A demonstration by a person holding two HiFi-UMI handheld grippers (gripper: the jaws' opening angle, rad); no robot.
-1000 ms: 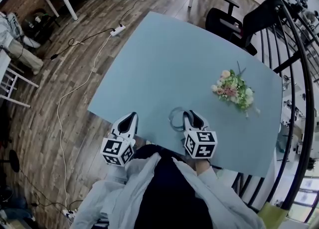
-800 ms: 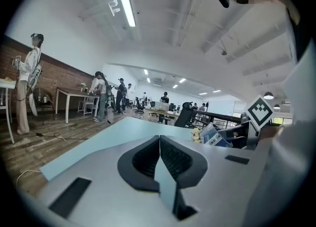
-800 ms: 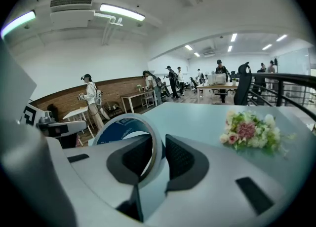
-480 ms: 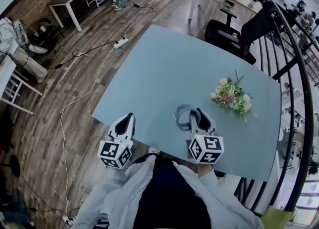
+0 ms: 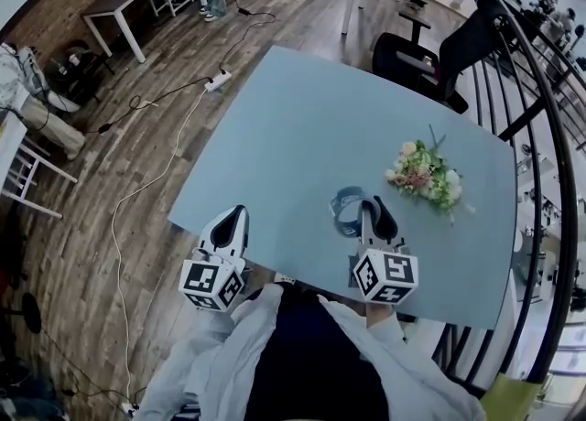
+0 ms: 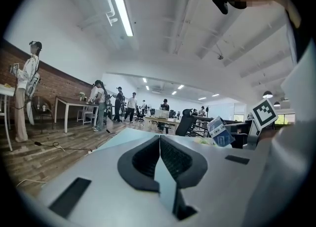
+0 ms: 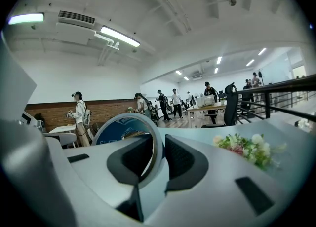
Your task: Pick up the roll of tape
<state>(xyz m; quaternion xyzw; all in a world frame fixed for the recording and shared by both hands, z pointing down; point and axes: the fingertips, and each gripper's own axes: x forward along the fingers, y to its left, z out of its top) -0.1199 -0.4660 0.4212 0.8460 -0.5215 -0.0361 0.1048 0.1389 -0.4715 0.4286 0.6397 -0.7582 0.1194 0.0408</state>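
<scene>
The roll of tape (image 5: pixel 345 211), a grey ring with blue print, hangs just above the pale blue table (image 5: pixel 302 126). My right gripper (image 5: pixel 370 210) is shut on the ring's wall, one jaw inside the ring and one outside. In the right gripper view the tape (image 7: pixel 123 126) stands upright between the pads of the right gripper (image 7: pixel 159 144). My left gripper (image 5: pixel 234 219) hovers at the table's near edge, to the left of the tape. In the left gripper view the left gripper (image 6: pixel 159 140) is shut with nothing in it, and the tape (image 6: pixel 219 131) shows at the right.
A bunch of flowers (image 5: pixel 424 175) lies on the table to the right of the tape, also seen as the flowers (image 7: pixel 247 149) in the right gripper view. A black office chair (image 5: pixel 430 44) stands behind the table. A black railing (image 5: pixel 540 135) runs along the right. Cables (image 5: pixel 165 135) lie on the wooden floor.
My right gripper has risen with the tape, carrying it off the table and a little to the right. The left gripper has risen slightly too.
</scene>
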